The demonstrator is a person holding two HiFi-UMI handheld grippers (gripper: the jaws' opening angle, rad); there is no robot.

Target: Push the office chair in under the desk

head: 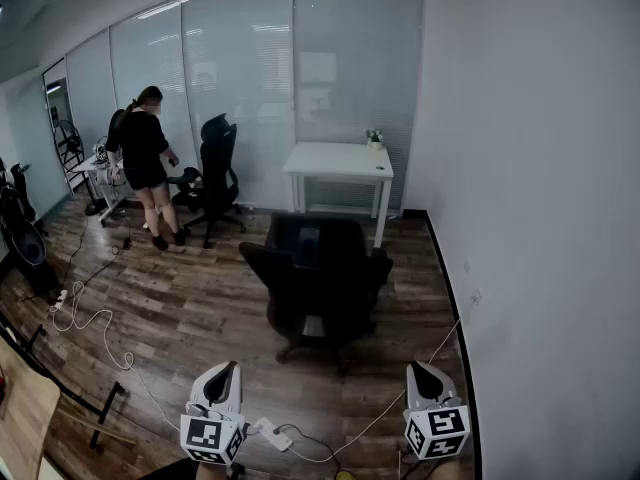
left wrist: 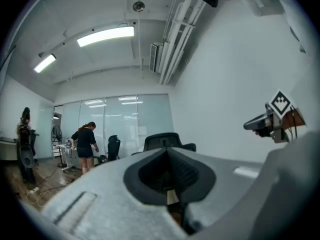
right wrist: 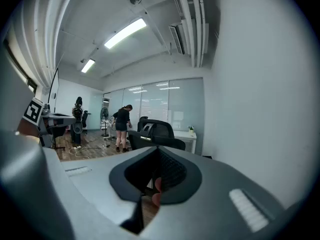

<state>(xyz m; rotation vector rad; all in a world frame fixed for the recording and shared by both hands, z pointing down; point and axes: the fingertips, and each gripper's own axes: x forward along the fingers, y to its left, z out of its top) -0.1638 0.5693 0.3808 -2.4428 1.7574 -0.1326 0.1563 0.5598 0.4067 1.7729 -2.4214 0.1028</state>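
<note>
The black office chair (head: 320,283) stands on the wood floor in the middle of the room, its back towards me. It is a little in front of the white desk (head: 340,160), which stands against the glass wall. My left gripper (head: 230,370) and right gripper (head: 415,368) are held low at the near edge of the head view, both short of the chair and touching nothing. Both are shut and empty. The chair (left wrist: 167,140) shows just past the shut jaws of the left gripper (left wrist: 167,151). In the right gripper view the chair (right wrist: 155,133) and desk (right wrist: 186,134) lie ahead of that gripper (right wrist: 159,151).
A person (head: 148,163) stands at the back left beside a second black chair (head: 215,173) and a small table. Cables and a power strip (head: 272,433) lie on the floor near my grippers. A white wall (head: 540,218) runs along the right.
</note>
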